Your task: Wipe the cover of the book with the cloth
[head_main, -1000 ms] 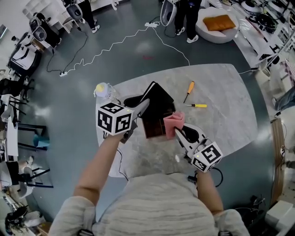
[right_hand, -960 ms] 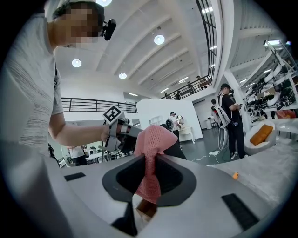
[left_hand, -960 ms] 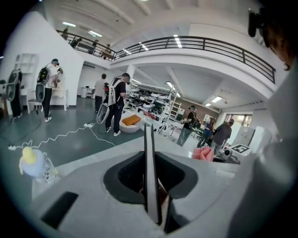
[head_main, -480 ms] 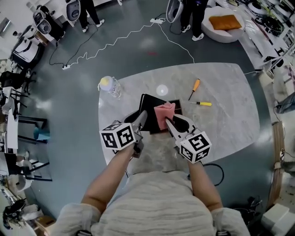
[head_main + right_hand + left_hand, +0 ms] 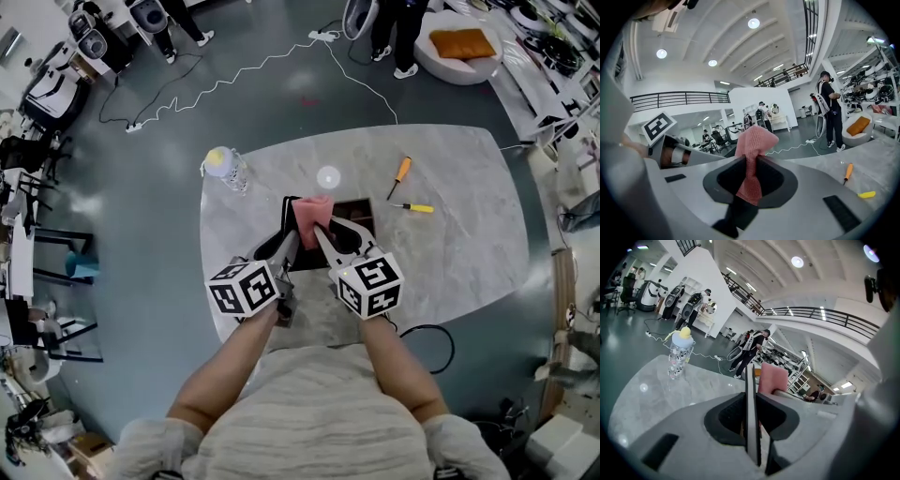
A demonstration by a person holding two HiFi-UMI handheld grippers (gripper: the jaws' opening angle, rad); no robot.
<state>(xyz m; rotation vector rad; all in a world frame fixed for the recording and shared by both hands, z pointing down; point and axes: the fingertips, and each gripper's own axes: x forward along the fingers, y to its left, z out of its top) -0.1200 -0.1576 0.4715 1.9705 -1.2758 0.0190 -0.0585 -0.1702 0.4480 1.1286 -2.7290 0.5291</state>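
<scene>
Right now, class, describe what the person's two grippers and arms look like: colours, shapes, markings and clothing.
The left gripper and right gripper match: light grey bodies tapering to long jaws lined in black. Each carries a white cube printed with black square markers. The person wears a pale grey ribbed top with sleeves that leave the forearms bare.

The book (image 5: 364,214) — thin, dark-covered — sits just above centre of the head view, partly hidden. The pink mesh cloth (image 5: 311,212) stands bunched upright over its left part.
</scene>
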